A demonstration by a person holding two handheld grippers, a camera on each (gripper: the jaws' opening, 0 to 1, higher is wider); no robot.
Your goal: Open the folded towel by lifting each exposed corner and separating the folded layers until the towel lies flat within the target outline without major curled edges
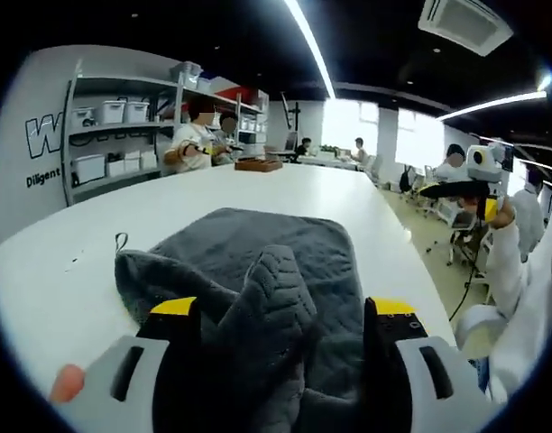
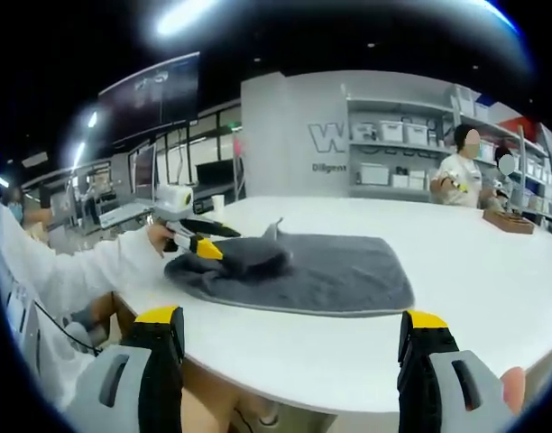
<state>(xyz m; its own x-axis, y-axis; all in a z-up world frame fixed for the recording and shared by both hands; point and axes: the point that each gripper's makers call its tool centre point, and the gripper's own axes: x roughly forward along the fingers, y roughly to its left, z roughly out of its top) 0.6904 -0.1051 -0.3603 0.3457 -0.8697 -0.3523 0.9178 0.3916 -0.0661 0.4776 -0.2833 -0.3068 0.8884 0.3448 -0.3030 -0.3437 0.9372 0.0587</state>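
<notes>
Left gripper (image 2: 207,242) is down on the near edge of the grey towel (image 2: 321,266), jaws pinching a raised fold of it. Right gripper (image 2: 289,347) hangs off the table (image 2: 492,271) edge, jaws spread wide, nothing in them. Towel's bunched on the white table.

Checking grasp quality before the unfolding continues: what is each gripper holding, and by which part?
The left gripper pinches a lifted fold at the near edge of the grey towel. The right gripper is open, holding nothing, back from the white table.
</notes>
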